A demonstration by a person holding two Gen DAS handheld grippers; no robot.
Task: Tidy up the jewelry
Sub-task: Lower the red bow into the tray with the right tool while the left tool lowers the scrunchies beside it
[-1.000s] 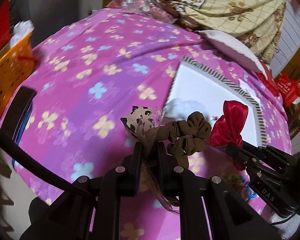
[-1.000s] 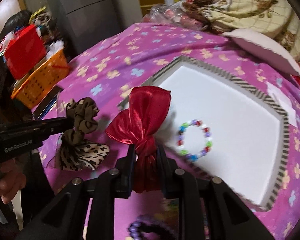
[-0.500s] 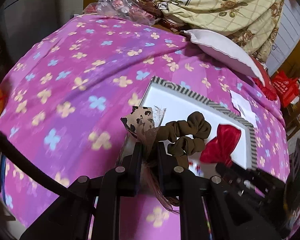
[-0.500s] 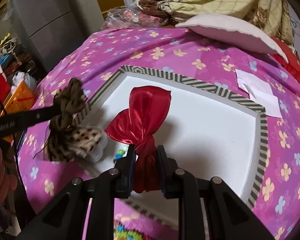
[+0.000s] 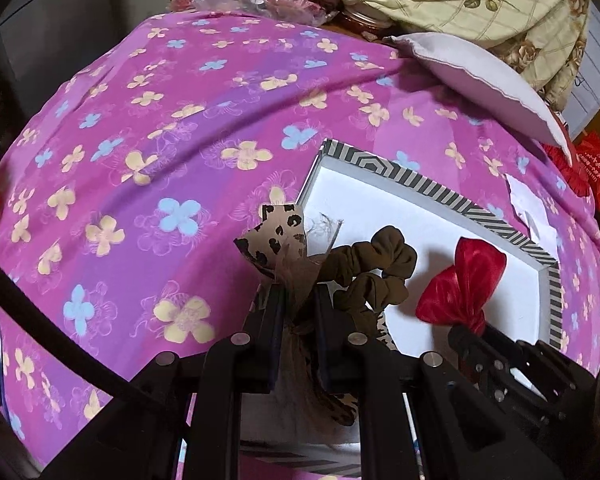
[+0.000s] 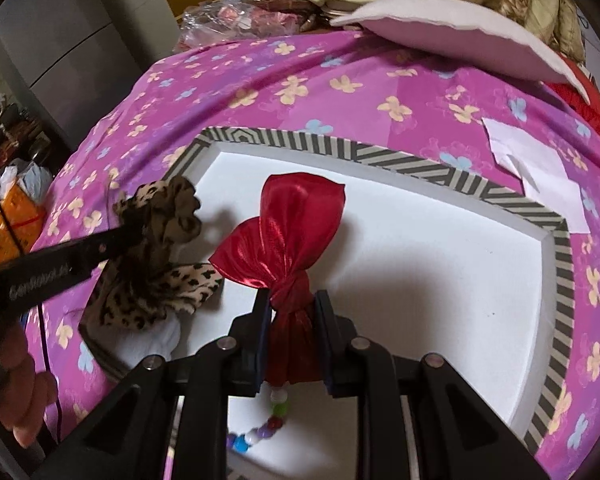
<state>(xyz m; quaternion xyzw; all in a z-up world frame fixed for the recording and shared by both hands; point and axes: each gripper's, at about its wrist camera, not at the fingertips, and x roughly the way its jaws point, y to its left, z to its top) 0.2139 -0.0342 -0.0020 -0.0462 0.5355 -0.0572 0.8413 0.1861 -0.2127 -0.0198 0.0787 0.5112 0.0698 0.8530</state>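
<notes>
Only a coloured bead bracelet (image 6: 260, 428) lies in the white striped-rim tray (image 6: 432, 164), while the left gripper (image 5: 298, 312) pinches a leopard-print brown scrunchie (image 5: 364, 272) and the right gripper (image 6: 292, 312) pinches a shiny red fabric bow (image 6: 288, 224), both above it, not yet released.

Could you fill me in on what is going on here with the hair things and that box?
A person is working with a claw in each hand. The left claw is shut on a leopard-print scrunchie bow, and the right claw is shut on a shiny red bow. Both are held over the white inside of the striped box on the pink flowered bedspread. A beaded bracelet already lies in the box.
</notes>
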